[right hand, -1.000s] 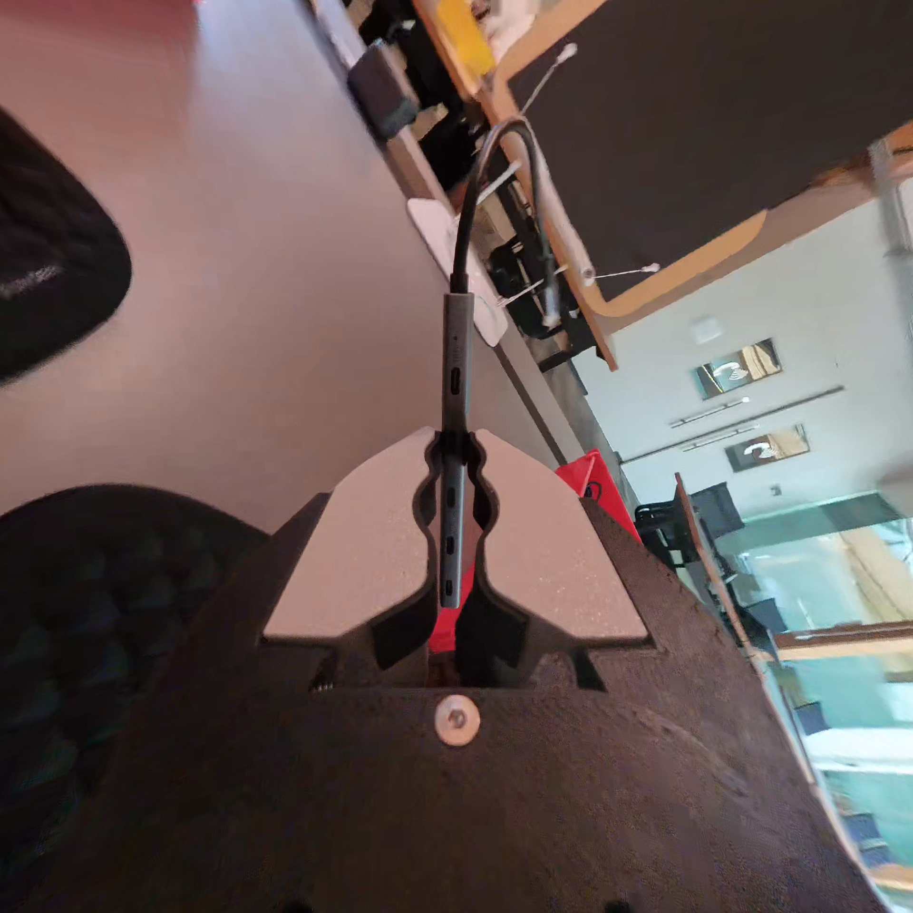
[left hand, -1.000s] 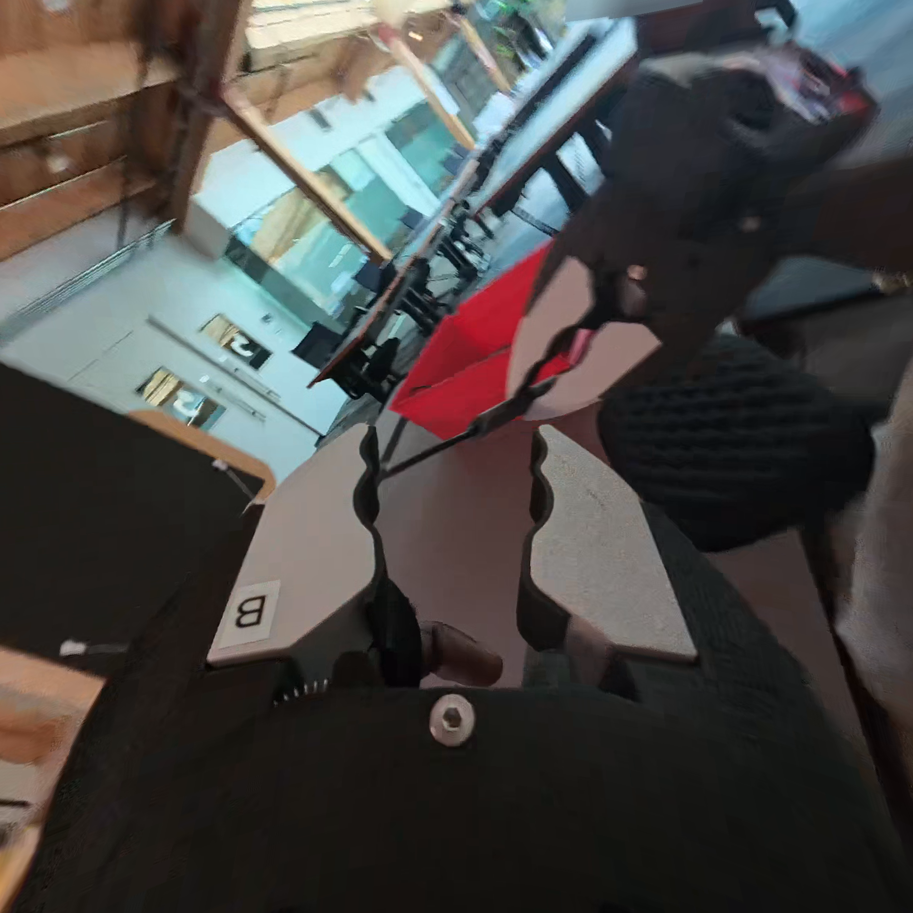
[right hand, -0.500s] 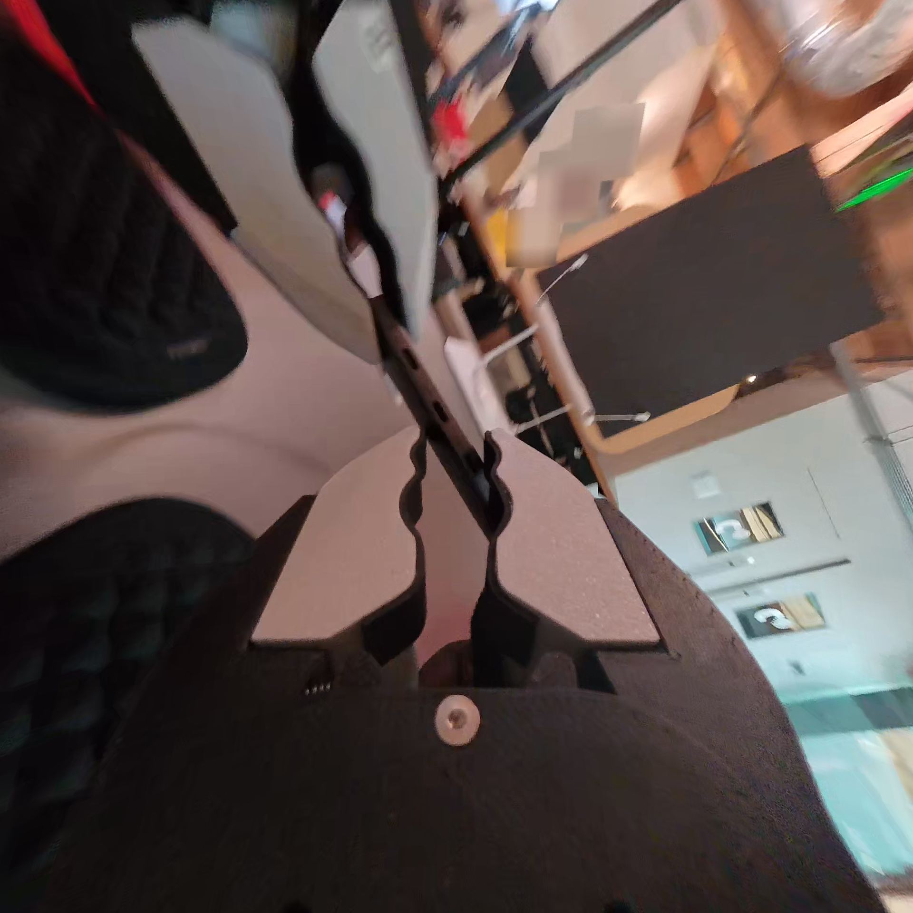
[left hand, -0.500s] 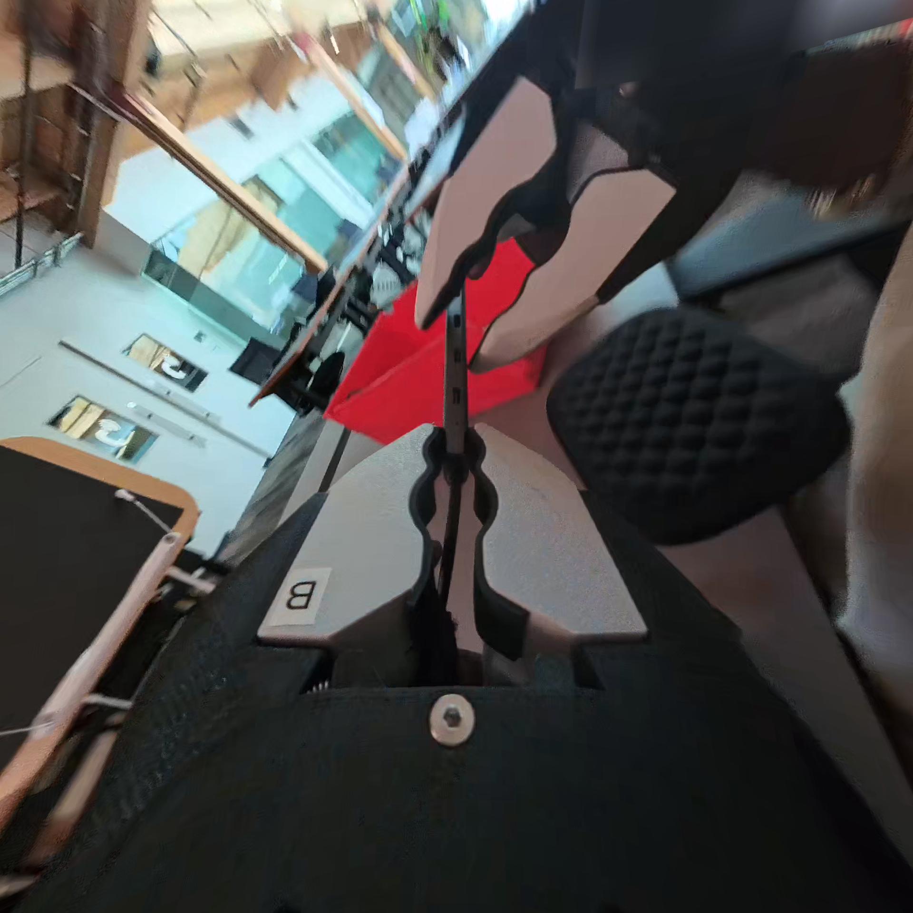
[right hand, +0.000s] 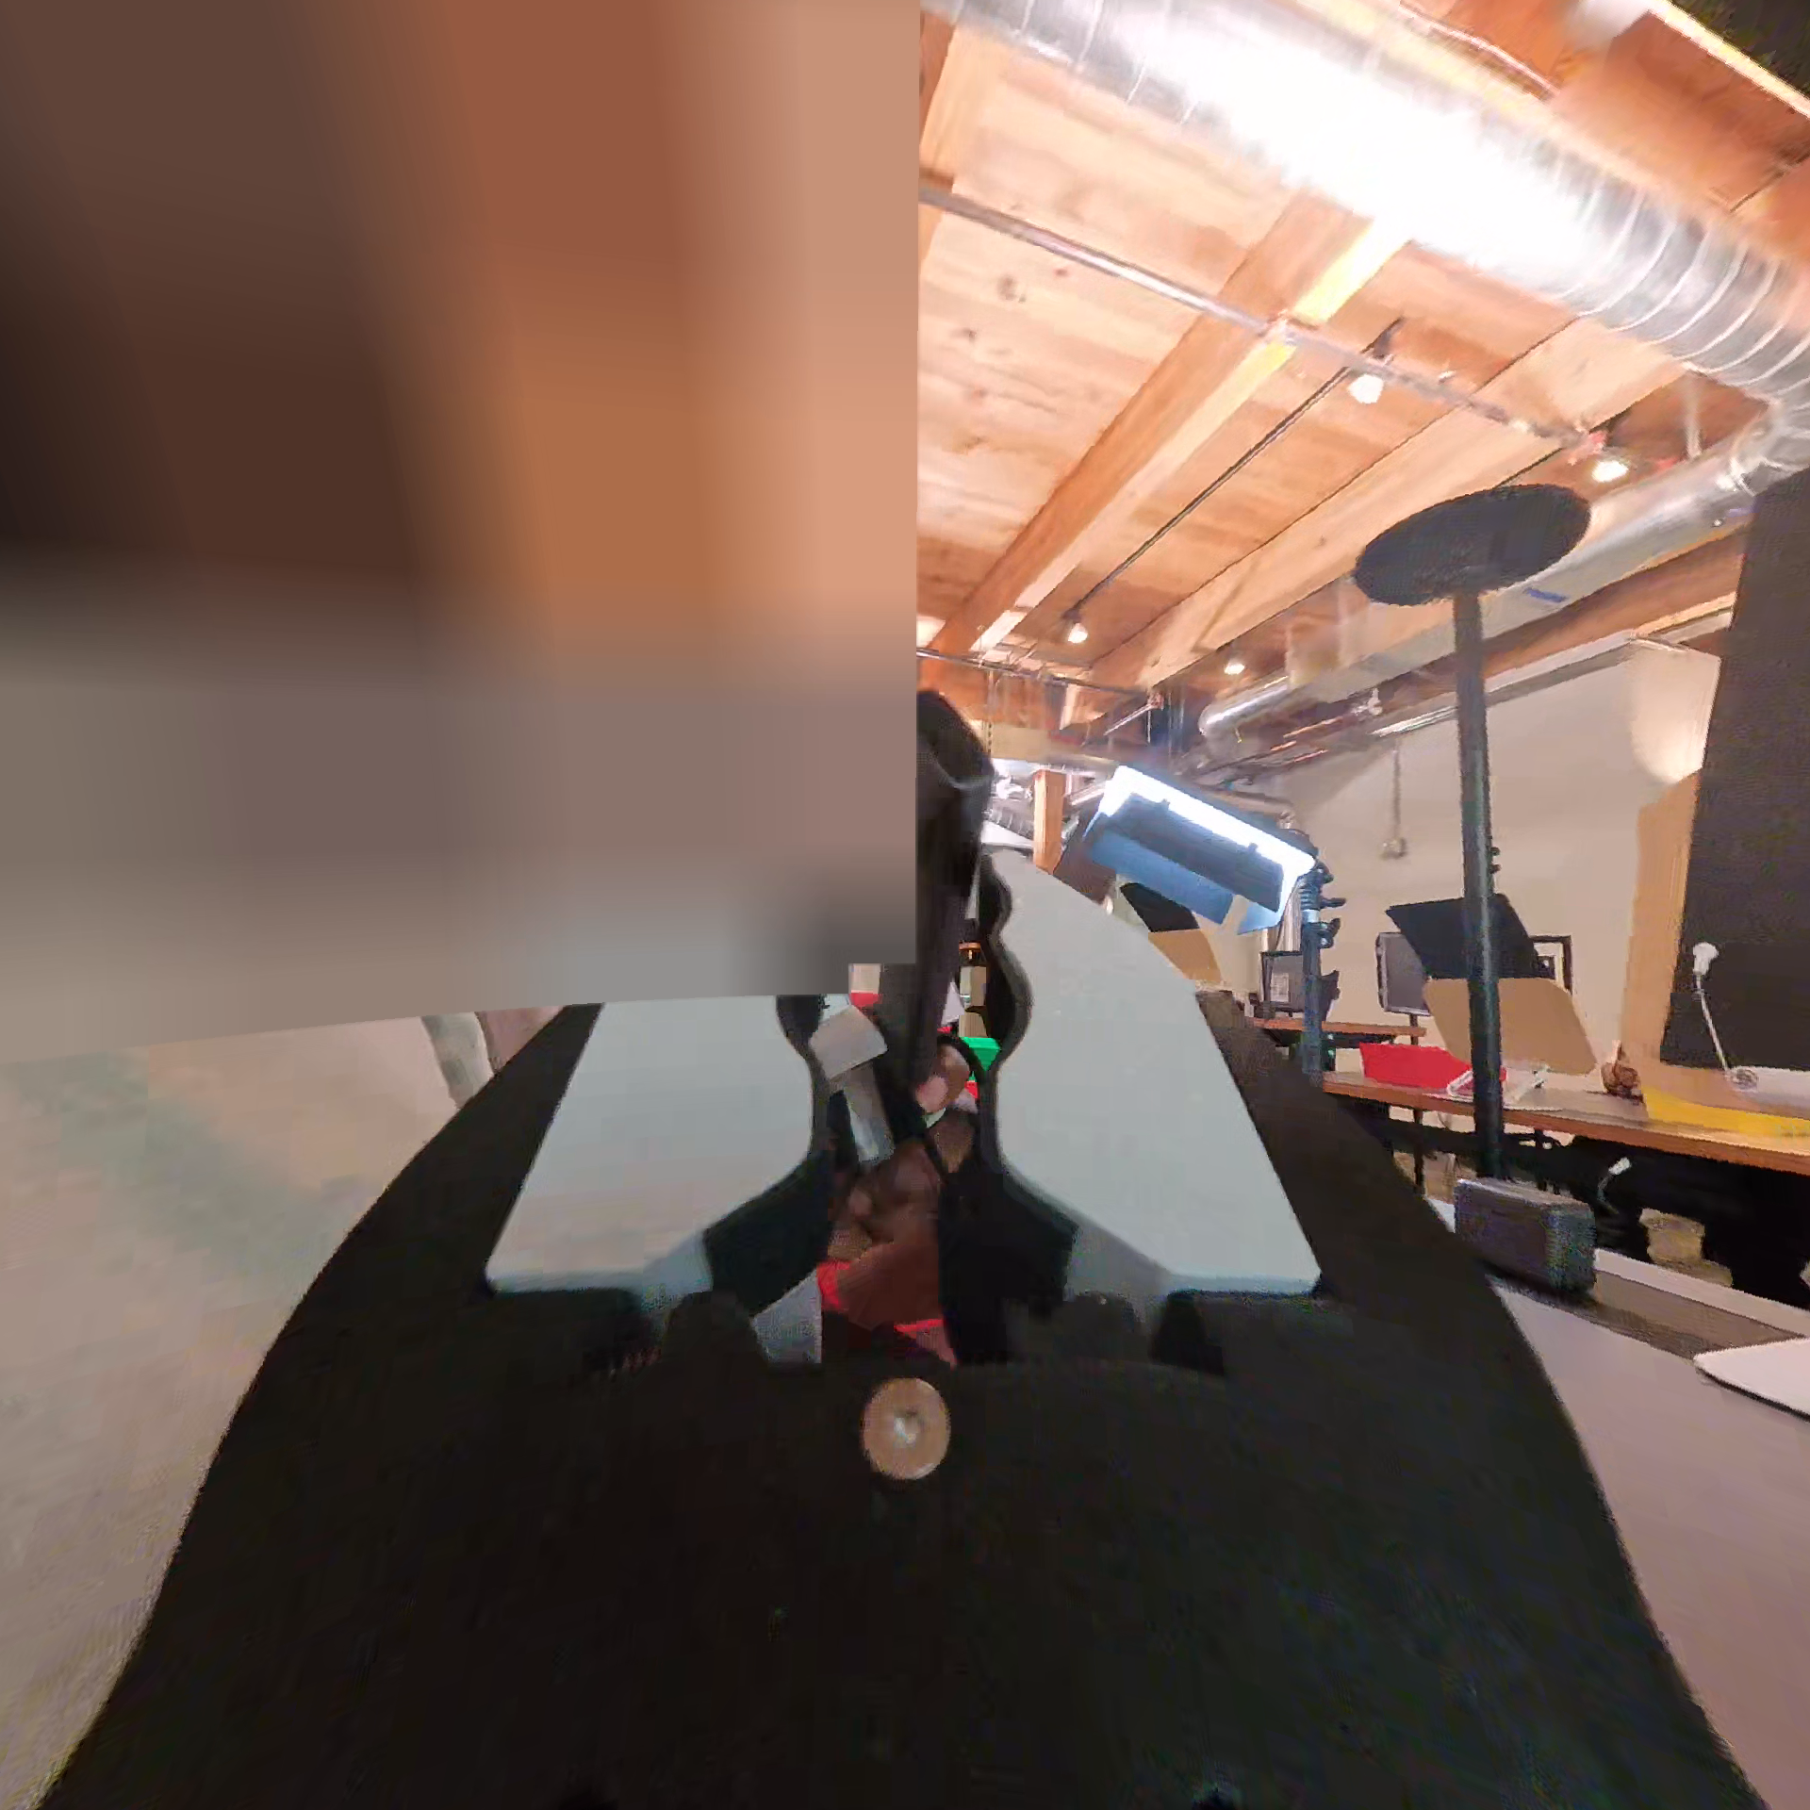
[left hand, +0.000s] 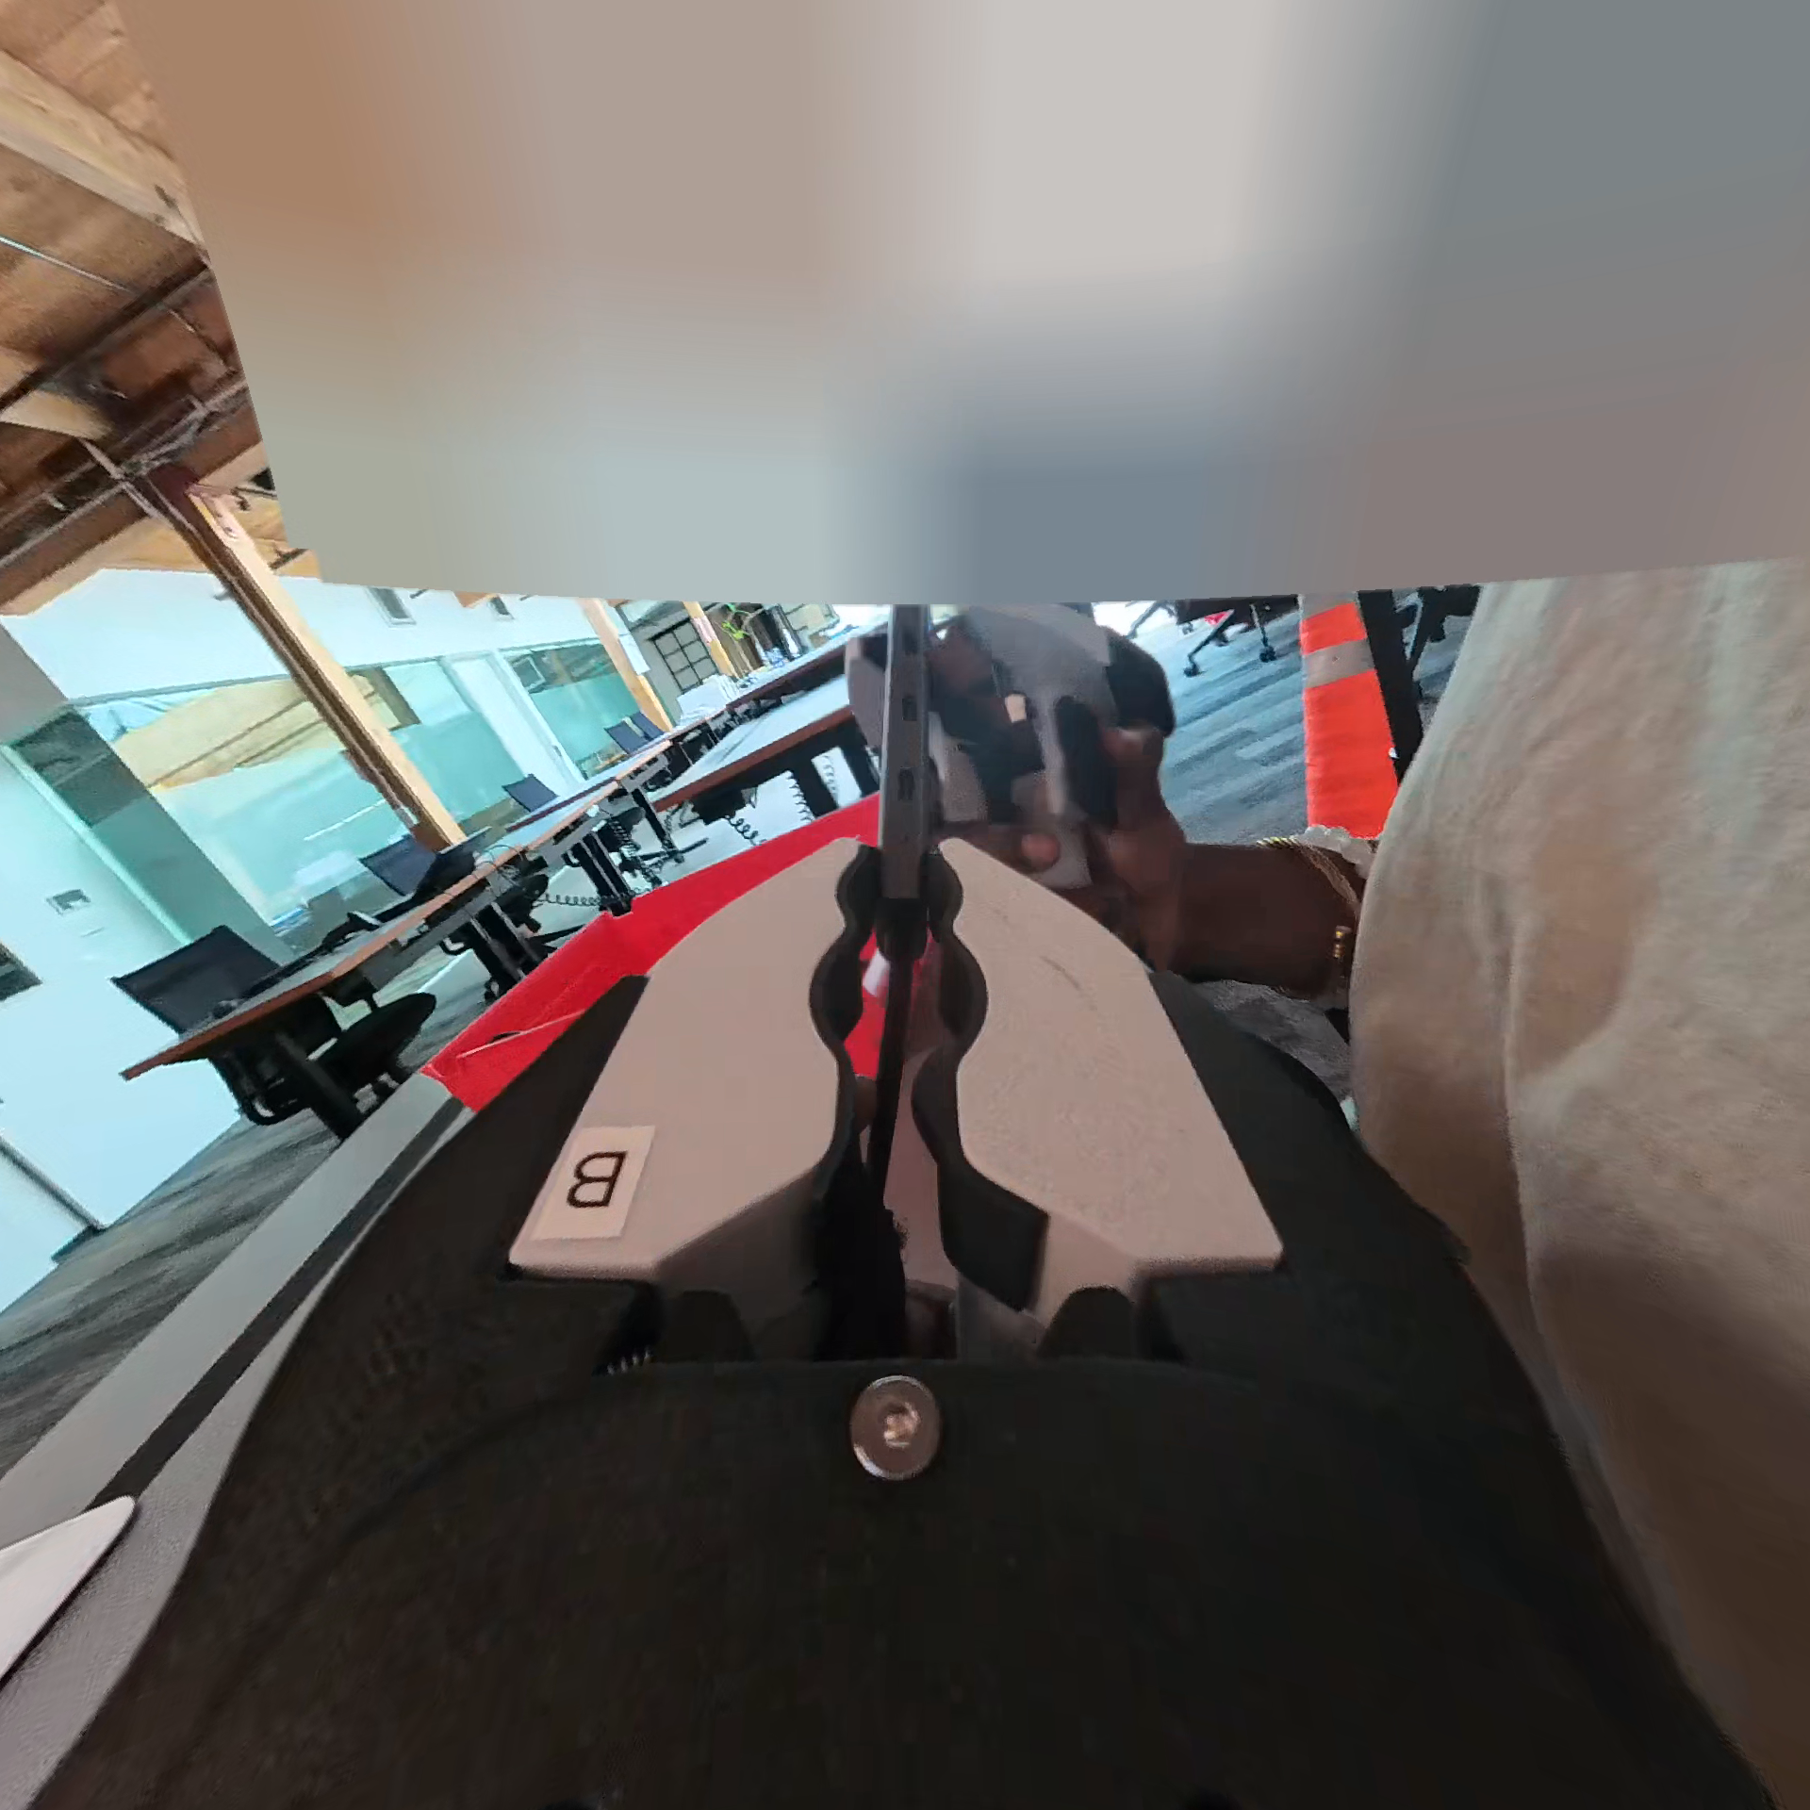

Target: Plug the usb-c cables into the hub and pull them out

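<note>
Hub (left hand: 903, 774) first: your left gripper (left hand: 898, 875) has it pinched at its near end, the tips pressed together on the slim grey bar, with the hub's own dark lead (left hand: 886, 1068) running back between the fingers toward the wrist. From there its long axis stands nearly upright and runs away from you, the narrow edge with its row of ports turned toward the camera, until the far end goes under the blur.

Just beyond and right of that edge is your right gripper (left hand: 989, 725), close beside the hub; whether it touches I cannot tell. In its own view its fingers (right hand: 1087, 1097) stand apart, a dark bar or cable (right hand: 930, 989) rising through the gap without being squeezed. I cannot say which it is.

So the left holds; any plugging probably falls to the right, square to that ported edge.
</note>
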The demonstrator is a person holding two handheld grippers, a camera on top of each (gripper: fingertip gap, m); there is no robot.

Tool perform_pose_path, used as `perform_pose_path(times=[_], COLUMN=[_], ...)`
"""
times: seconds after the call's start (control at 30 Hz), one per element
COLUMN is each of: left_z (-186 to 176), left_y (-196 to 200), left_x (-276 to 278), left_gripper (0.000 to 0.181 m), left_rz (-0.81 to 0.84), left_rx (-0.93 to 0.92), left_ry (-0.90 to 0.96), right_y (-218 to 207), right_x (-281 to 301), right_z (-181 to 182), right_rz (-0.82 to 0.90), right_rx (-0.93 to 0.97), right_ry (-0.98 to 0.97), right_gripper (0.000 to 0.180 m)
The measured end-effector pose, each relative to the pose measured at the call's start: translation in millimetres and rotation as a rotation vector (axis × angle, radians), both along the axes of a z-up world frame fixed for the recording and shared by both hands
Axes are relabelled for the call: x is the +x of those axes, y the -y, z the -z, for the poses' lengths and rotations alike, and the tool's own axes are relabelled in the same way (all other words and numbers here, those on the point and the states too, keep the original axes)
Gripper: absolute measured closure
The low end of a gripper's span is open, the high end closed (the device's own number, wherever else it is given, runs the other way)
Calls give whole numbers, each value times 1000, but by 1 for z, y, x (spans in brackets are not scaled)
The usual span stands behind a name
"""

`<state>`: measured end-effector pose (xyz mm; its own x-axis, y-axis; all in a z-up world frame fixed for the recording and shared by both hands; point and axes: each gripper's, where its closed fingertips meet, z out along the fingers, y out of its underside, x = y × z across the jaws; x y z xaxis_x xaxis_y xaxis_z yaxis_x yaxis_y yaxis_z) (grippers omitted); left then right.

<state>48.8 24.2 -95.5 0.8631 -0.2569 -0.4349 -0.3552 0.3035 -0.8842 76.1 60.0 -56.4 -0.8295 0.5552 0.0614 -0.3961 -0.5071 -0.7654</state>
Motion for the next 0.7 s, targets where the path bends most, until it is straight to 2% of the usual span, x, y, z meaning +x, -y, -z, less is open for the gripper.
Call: perform_pose_path(times=[0.03,0.17,0.23,0.37,0.43,0.47,0.5,0.63,0.7], left_z=[1,8,6,15,23,25,26,30,39], left_y=[1,-2,-3,-11,-19,-21,-23,-25,-26], left_x=[2,-3,-6,8,15,16,15,-2,-13], left_gripper=[170,166,153,143,146,162,166,169,170], left_rz=[15,-3,-37,-53,-61,-71,-87,-219,-298], left_rx=[-5,-45,-27,-48,-83,-90,-89,-105,-139], left_ry=[2,22,9,-113,-161,-187,-214,-330,-417], right_y=[1,9,12,26,34,37,39,31,25], right_x=[0,7,8,4,4,5,5,-4,-7], right_z=[0,7,10,22,29,32,33,34,36], right_rz=[34,100,179,332,357,354,350,455,550], right_rx=[16,172,264,504,607,633,646,714,811], right_ry=[-19,-104,-148,-212,-237,-242,-243,-205,-209], right_gripper=[165,170,171,171,171,171,171,166,152])
